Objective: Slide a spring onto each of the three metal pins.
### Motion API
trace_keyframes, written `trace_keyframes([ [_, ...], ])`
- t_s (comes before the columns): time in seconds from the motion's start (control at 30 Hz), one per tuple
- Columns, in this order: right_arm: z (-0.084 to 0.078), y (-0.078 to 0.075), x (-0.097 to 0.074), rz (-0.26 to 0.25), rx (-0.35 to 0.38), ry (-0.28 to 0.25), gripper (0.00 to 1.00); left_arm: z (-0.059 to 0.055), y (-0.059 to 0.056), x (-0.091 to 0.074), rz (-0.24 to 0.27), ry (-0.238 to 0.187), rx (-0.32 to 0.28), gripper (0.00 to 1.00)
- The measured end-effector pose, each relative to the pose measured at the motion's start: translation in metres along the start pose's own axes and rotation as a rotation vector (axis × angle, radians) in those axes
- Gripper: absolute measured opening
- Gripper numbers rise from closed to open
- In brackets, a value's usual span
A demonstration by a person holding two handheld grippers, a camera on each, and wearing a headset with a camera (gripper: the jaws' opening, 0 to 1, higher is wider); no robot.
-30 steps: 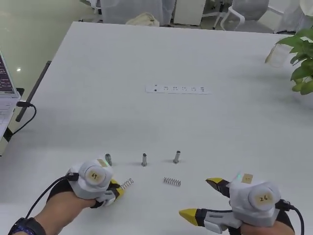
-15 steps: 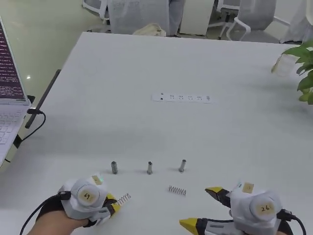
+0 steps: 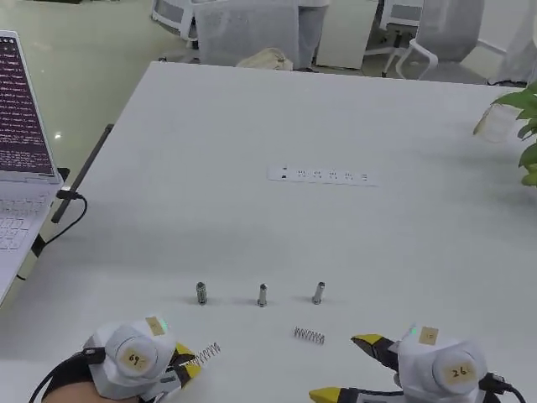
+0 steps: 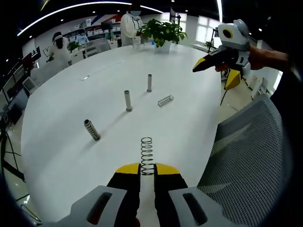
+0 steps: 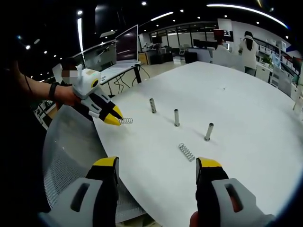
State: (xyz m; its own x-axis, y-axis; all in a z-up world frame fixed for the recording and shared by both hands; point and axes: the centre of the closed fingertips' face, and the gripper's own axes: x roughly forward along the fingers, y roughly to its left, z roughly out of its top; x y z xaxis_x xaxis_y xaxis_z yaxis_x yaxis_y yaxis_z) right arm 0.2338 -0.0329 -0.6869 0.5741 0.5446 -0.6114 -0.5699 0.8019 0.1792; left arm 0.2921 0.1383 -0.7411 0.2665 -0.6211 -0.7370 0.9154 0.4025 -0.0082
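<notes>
Three short metal pins stand in a row on the white table. The left pin point(image 3: 201, 292) wears a spring; the middle pin point(image 3: 263, 295) and the right pin point(image 3: 319, 292) are bare. My left gripper point(image 3: 186, 363) is shut on a spring point(image 3: 205, 352) that sticks out from its yellow tips, near the table's front edge and below the left pin. In the left gripper view that held spring point(image 4: 147, 155) points toward the pins. A loose spring point(image 3: 309, 336) lies below the right pin. My right gripper point(image 3: 348, 368) stands open at the front right, nothing between its fingers.
A white power strip point(image 3: 322, 176) lies mid-table beyond the pins. A laptop point(image 3: 23, 143) with its cable sits off the left edge. A potted plant point(image 3: 528, 126) stands at the far right. Office chairs stand behind the table's far edge.
The head camera has tilted, so the whole scene sits lower and nearer the front edge. Both grippers have drawn back slightly toward the person; the left still holds its spring.
</notes>
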Motion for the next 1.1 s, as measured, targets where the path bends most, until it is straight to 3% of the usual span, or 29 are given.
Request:
trace_keyframes([
  [0.37,-0.002,0.006,0.002,0.019,-0.006,0.004,0.62,0.010,-0.008,-0.013,-0.001,-0.020,0.049,0.03],
  [0.77,-0.003,0.011,0.005,0.030,-0.010,0.008,0.61,0.028,-0.021,-0.014,-0.021,-0.054,0.080,0.03],
  [1.1,0.006,0.015,0.012,0.052,-0.035,0.003,0.61,0.044,-0.032,-0.014,-0.047,-0.076,0.123,0.03],
])
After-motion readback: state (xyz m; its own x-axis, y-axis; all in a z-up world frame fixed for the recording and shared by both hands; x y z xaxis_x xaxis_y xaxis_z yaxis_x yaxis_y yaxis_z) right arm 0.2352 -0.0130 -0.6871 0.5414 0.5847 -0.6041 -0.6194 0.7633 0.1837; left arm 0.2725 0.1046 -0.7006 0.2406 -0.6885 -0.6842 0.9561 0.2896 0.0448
